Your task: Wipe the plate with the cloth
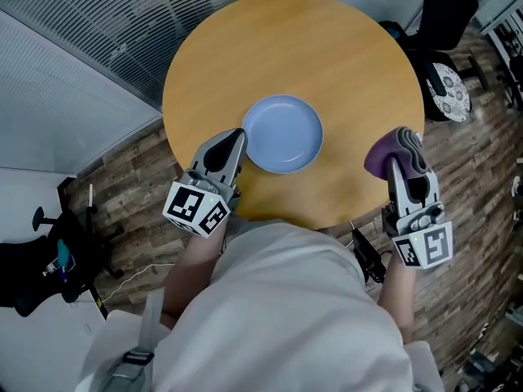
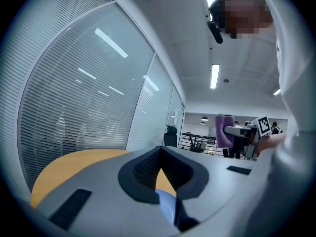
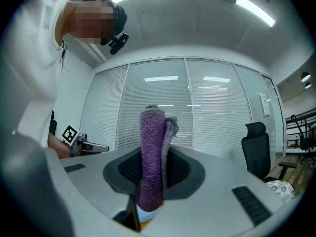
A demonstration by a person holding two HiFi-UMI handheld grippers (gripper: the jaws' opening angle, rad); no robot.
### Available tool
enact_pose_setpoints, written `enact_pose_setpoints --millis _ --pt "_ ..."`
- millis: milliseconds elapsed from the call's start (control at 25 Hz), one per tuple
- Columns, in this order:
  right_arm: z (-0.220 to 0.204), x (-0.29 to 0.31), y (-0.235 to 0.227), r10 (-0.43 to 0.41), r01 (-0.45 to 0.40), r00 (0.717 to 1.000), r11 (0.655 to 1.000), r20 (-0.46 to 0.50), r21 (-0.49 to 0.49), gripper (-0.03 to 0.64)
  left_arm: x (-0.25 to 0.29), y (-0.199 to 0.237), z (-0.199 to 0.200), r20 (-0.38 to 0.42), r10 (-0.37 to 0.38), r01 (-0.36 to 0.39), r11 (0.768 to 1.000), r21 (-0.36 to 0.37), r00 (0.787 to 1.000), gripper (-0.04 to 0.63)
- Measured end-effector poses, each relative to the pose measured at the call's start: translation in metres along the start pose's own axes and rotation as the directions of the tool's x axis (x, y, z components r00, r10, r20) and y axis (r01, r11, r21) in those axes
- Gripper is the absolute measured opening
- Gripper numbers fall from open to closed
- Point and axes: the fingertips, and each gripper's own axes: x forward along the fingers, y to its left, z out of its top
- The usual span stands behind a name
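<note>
A round blue plate (image 1: 282,133) lies at the middle of the near half of a round wooden table (image 1: 327,47). My left gripper (image 1: 239,137) is shut, its tips right at the plate's left rim. In the left gripper view its jaws (image 2: 160,152) meet, and the plate (image 2: 165,206) shows through the gap below them. My right gripper (image 1: 398,160) hovers over the table's near right edge, shut on a folded purple and grey cloth (image 1: 396,147). The cloth (image 3: 152,152) stands up between the pads of the right gripper (image 3: 158,169). Cloth and plate are apart.
A black office chair (image 1: 445,11) and a patterned cushion (image 1: 448,88) stand at the table's far right. Another black chair (image 1: 33,260) sits on the wood floor at the left. A glass wall with blinds (image 1: 98,23) runs behind the table. The person's torso fills the near foreground.
</note>
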Motion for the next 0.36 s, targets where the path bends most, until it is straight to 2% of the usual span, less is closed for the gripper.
enact_pose_setpoints --millis 360 --pt "0.0070 0.0023 0.0032 0.003 -0.003 1.000 1.000 0.007 -0.025 0.092 -0.0049 0.0035 -0.0051 -0.012 0.000 0.000 1.000 0.014 1.000 0.012"
